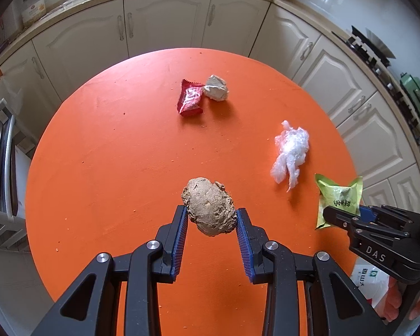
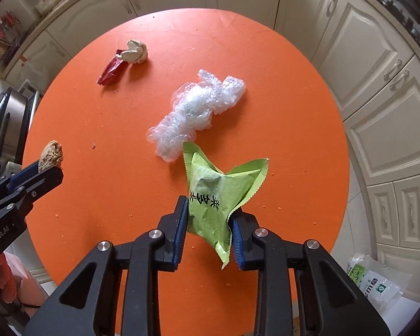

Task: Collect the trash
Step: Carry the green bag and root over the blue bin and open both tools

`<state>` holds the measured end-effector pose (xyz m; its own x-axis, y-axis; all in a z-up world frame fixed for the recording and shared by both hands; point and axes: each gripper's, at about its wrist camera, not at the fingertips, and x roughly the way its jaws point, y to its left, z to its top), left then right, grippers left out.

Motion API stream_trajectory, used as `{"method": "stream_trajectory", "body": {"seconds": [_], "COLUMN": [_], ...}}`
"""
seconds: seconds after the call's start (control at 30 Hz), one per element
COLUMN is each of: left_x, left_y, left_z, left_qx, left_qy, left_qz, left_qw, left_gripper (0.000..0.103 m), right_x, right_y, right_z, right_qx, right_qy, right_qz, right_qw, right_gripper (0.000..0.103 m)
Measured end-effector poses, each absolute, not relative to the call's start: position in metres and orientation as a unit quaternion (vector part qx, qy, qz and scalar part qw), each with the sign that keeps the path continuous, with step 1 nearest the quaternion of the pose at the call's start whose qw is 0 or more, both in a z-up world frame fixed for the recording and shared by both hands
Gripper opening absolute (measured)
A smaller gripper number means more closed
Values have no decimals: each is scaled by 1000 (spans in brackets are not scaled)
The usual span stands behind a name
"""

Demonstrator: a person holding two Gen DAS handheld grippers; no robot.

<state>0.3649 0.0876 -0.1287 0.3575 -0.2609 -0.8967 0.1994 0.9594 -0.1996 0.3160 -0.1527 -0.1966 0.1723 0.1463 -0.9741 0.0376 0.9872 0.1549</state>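
My left gripper [image 1: 211,218] is shut on a brown crumpled paper ball [image 1: 210,205] and holds it above the round orange table [image 1: 112,154]; the ball also shows in the right wrist view [image 2: 51,155]. My right gripper [image 2: 209,215] is shut on a green snack wrapper [image 2: 215,196], lifted off the table; the wrapper also shows in the left wrist view [image 1: 336,198]. On the table lie a clear crumpled plastic film [image 2: 196,109], a red wrapper [image 1: 190,99] and a white paper wad [image 1: 216,88] touching it.
Cream kitchen cabinets [image 1: 165,22] curve around behind the table. A stove [image 1: 378,56] is at the right. A white bag [image 2: 375,282] lies on the floor at the lower right. A metal appliance [image 2: 5,123] stands to the left.
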Motion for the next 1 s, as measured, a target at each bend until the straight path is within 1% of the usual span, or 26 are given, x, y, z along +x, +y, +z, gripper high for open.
{"method": "stream_trajectory", "body": {"seconds": [0.2, 0.43, 0.63, 1.0], "left_x": [359, 350, 340, 338], "left_y": [52, -8, -72, -199], "left_z": [-122, -113, -113, -134], "left_qx": [3, 47, 92, 157], "left_qy": [544, 538, 532, 535], "left_qz": [-164, -195, -226, -287], "left_qw": [823, 819, 811, 779], "left_gripper": [31, 31, 31, 31], "right_x": [301, 282, 261, 216], "right_y": [-184, -230, -280, -383], "right_z": [-181, -167, -171, -189], "right_qx": [96, 129, 161, 226], "right_qy": [625, 610, 601, 593], "right_qz": [29, 5, -27, -100], "right_qw": [775, 782, 782, 767], "right_gripper": [27, 27, 27, 27]}}
